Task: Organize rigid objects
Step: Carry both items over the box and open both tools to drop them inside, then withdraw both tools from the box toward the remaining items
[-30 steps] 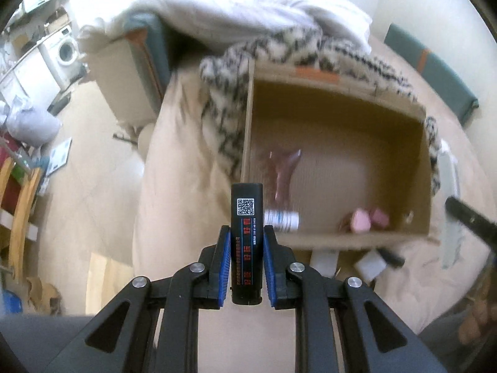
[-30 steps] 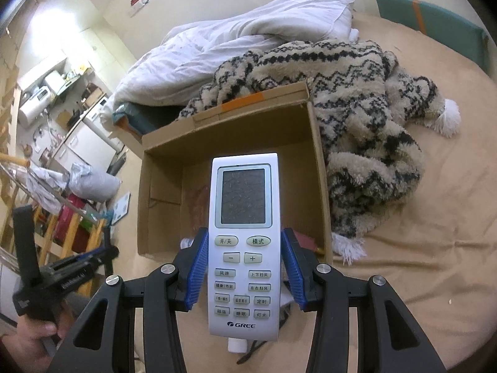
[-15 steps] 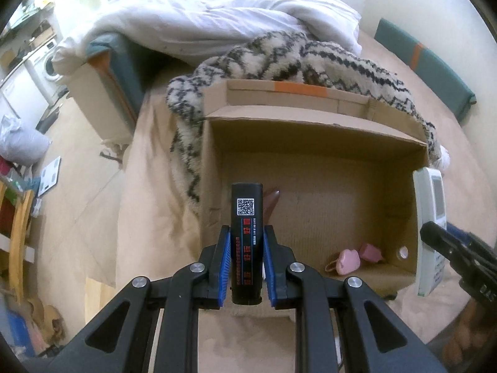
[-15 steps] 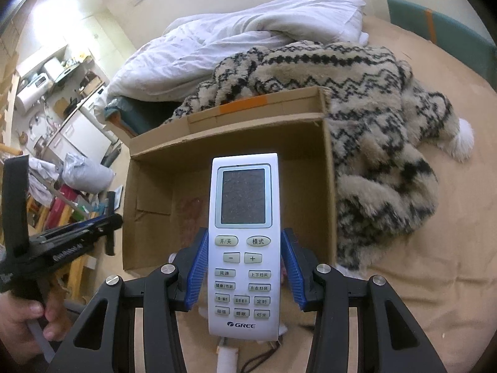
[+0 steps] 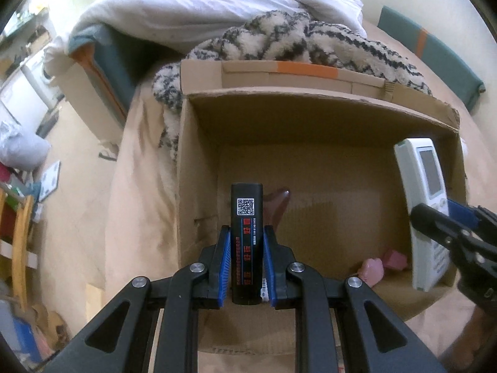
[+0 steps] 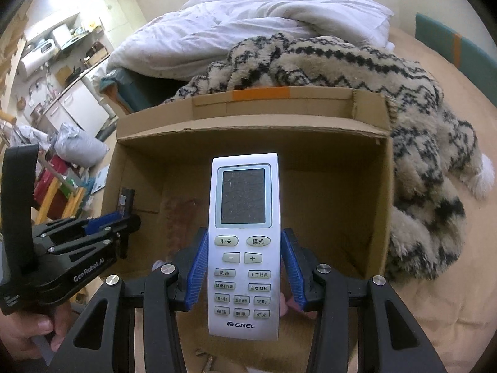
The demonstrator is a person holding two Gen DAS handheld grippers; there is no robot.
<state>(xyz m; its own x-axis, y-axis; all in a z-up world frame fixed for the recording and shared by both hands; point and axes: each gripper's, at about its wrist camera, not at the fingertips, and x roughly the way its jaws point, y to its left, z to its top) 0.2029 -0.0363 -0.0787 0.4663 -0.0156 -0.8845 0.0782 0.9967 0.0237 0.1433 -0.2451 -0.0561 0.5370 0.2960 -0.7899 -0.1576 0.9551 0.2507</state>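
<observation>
Place: a home, a lived-in bedroom that opens onto a kitchen or laundry corner.
Bed: a tan sheet [image 6: 441, 279] covers the mattress, with a crumpled white duvet [image 6: 248, 25] heaped at the far end.
Throw: a fuzzy cream-and-black zigzag blanket [image 6: 388, 93] lies bunched behind and beside an open cardboard box [image 5: 202, 168] set on the bed.
Appliances: a front-loading washing machine [image 5: 37, 77] stands at the left; white cabinets [image 6: 77, 105] and a cluttered counter show beyond the bed.
Floor: pale tiles with a stuffed white bag [image 6: 79, 149] and scattered household items.
</observation>
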